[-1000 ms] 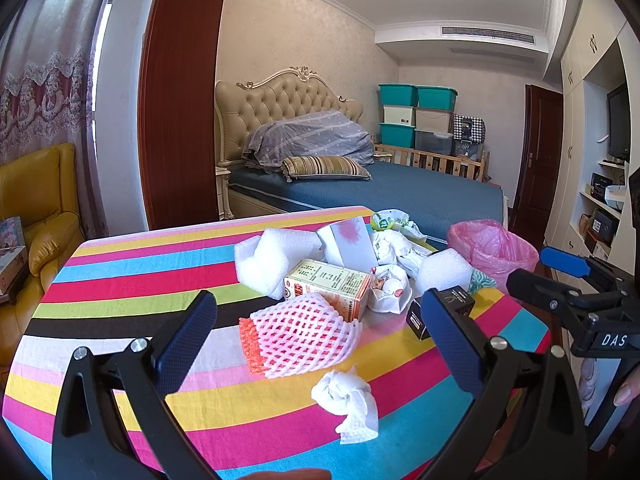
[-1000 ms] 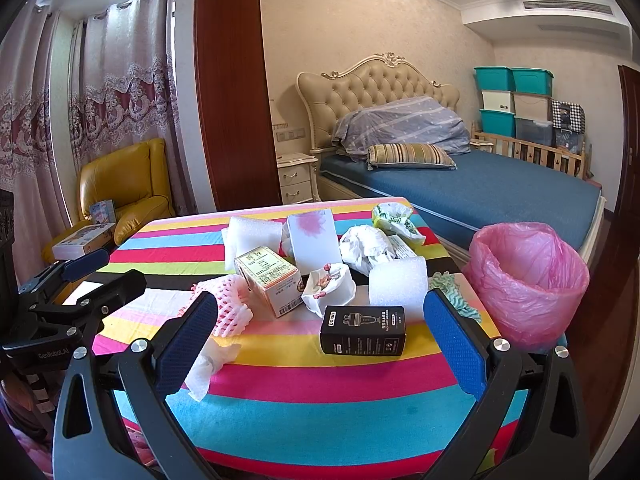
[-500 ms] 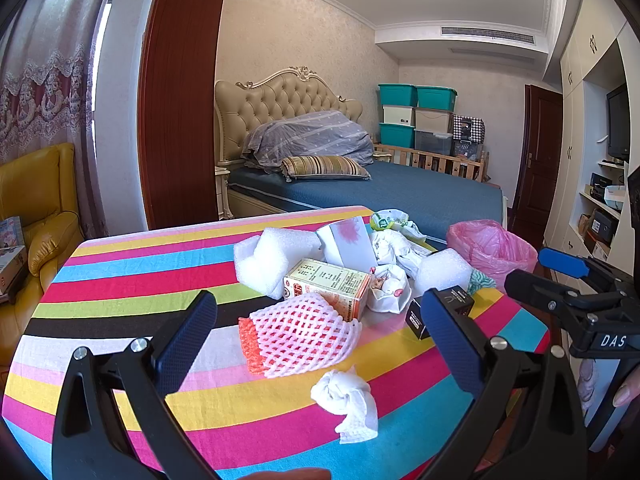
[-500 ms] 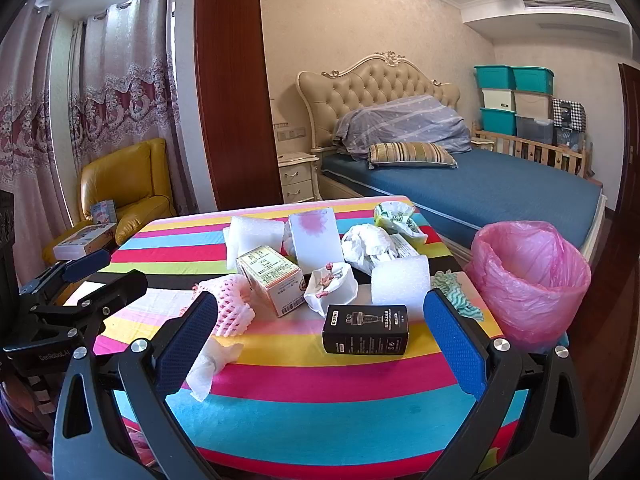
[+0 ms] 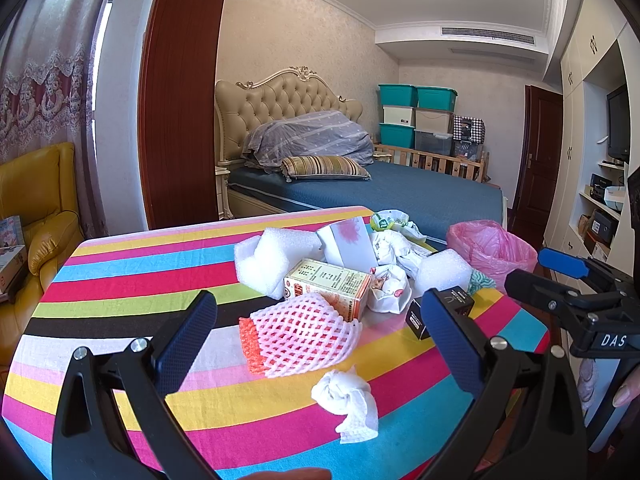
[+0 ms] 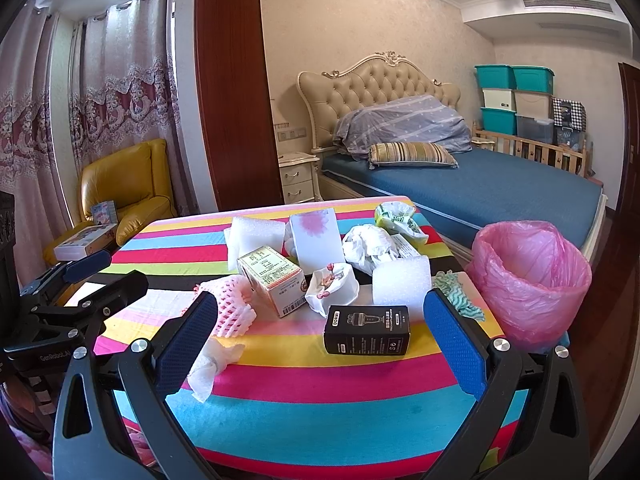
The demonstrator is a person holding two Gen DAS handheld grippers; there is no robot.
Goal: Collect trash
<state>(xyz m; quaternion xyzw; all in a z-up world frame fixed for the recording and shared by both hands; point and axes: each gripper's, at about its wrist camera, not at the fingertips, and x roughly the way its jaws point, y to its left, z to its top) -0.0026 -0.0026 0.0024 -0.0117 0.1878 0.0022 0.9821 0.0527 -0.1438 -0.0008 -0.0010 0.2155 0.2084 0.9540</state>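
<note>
Trash lies on a striped table (image 5: 132, 280): a pink foam net (image 5: 300, 334), a crumpled white tissue (image 5: 348, 398), a carton box (image 5: 326, 284), white foam blocks (image 5: 272, 260), a black box (image 6: 366, 330) and crumpled wrappers (image 6: 370, 242). A bin lined with a pink bag (image 6: 528, 276) stands at the table's right edge. My left gripper (image 5: 318, 344) is open and empty, above the near edge, with the net and tissue between its fingers. My right gripper (image 6: 320, 344) is open and empty, with the black box between its fingers.
A bed (image 6: 460, 184) stands behind the table. A yellow armchair (image 6: 124, 188) is at the left by the curtains. Storage boxes (image 6: 516, 100) are stacked in the far corner. Shelving (image 5: 600, 208) runs along the right wall.
Both grippers have barely moved. The right gripper has shifted slightly toward the table, so the black box sits a little more central between its fingers.
</note>
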